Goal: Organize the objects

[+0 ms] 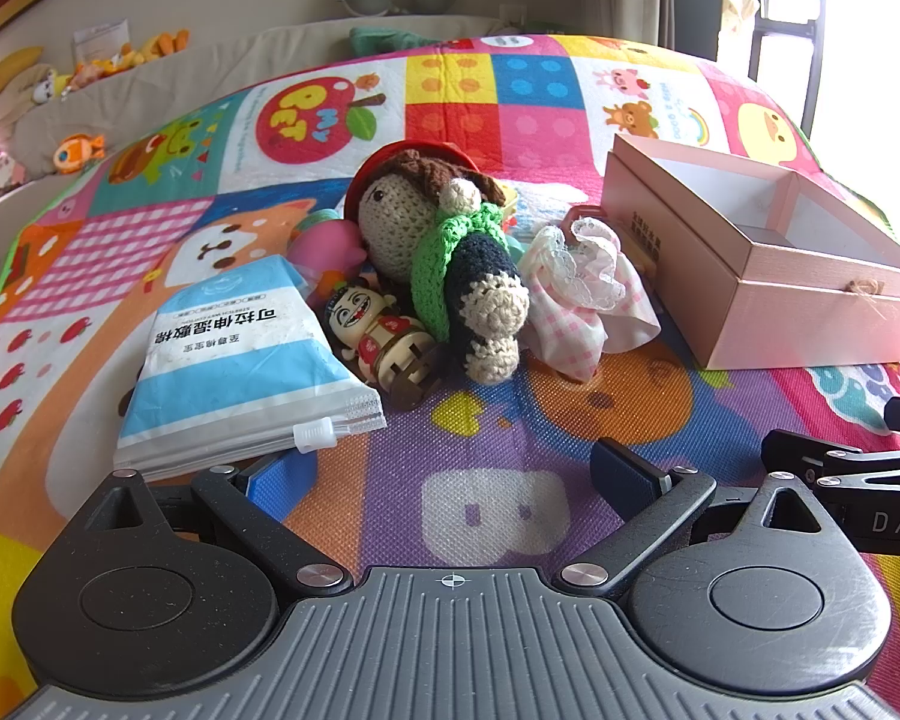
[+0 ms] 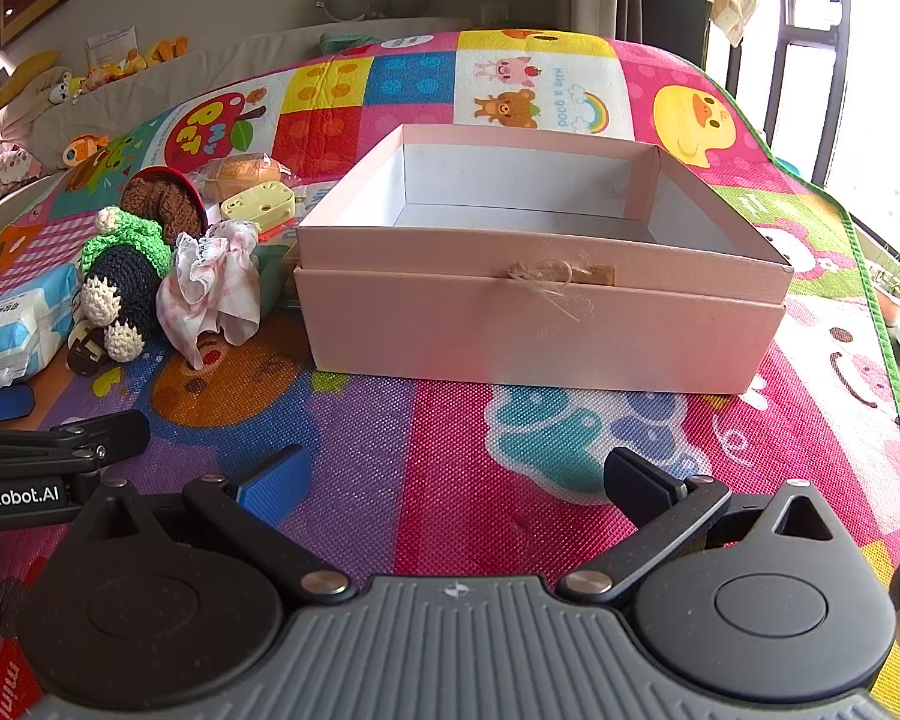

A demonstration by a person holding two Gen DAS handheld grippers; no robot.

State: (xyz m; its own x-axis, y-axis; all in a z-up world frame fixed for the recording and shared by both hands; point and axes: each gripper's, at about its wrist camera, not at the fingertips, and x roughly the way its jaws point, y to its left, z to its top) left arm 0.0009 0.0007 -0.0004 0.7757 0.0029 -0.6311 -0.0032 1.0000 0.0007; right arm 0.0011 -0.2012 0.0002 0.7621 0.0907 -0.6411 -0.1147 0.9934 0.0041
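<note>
Both tongs hang over a bright patchwork play mat (image 1: 510,396) printed with cartoon animals, each pointing forward and down. The left tongs (image 1: 456,468) are spread wide with nothing between the 2 blue-padded fingers (image 1: 621,468). The right tongs (image 2: 456,480) are likewise released and grasp nothing.

An open pink cardboard box (image 2: 540,324) sits on the mat straight ahead of the right tongs; its white interior is bare and a frayed twine knot hangs on its front wall. In the left wrist view the same box (image 1: 810,318) lies to the right of a heap of toys.

That heap sits ahead of the left tongs. A crocheted doll (image 1: 444,252) with a red hat, brown hair and green scarf lies tilted on it. A small grinning plastic figurine (image 1: 378,330) rests against the doll's left side, and a blue-and-white zip pouch (image 1: 240,354) with printed characters lies flat just beside the figurine. A pink checked lace-trimmed cloth (image 1: 582,294) lies crumpled between the doll and the box. Behind the doll, the right wrist view shows a yellow plastic toy (image 2: 258,204).
</note>
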